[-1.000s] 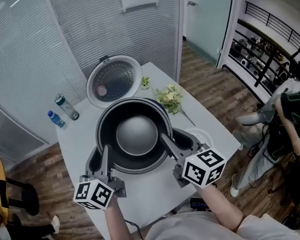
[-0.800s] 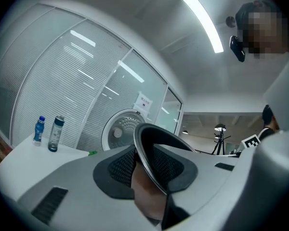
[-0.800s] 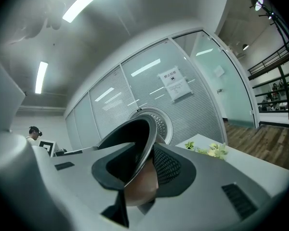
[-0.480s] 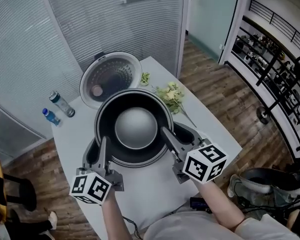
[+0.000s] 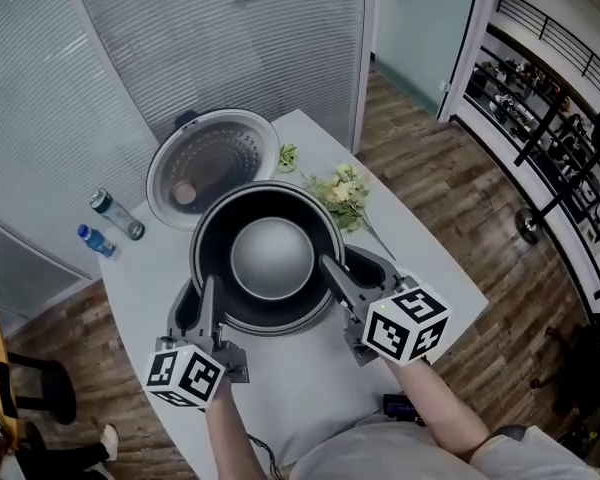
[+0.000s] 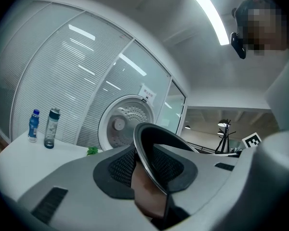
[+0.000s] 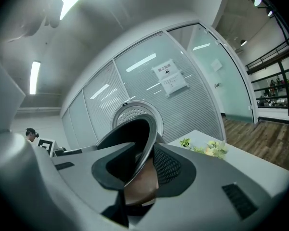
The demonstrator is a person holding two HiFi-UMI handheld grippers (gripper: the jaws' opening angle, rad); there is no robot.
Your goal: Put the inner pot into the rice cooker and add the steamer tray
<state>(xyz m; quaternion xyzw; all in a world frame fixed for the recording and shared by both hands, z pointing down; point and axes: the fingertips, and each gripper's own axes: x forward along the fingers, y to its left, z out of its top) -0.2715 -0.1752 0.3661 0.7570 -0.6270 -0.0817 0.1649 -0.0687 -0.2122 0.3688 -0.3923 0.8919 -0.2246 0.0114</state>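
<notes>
"Where was the inner pot [image 5: 270, 258] just then?"

"Slung between the two tools, right over the rice cooker [image 5: 376, 269]. The left gripper [image 5: 206, 290] had its jaws drawn narrow on the near-left rim, one pad inside the wall and one outside. The right gripper [image 5: 328, 268] was pinched onto the near-right rim the same way."

"Why two grips on one pot?"

"My guess is balance. It was wide and round, so a bite on each side kept it level and let it go straight down into the well. Whether it had seated I couldn't tell, though dark housing showed outside both sets of jaws."

"Anything in it?"

"Nothing. It had black walls and a bare bottom that shone grey."

"And farther out?"

"Past the tips, beyond the pot, the cooker's lid [image 5: 212, 160] stood thrown open with its perforated inner face towards us, out of the way of the drop. Out beyond the left gripper stood two bottles [image 5: 110, 215] near the edge of the white table [image 5: 310, 388]. I couldn't make out what they held. Ahead of the right gripper lay some flowers [image 5: 342, 193], clear of the cooker."
</notes>
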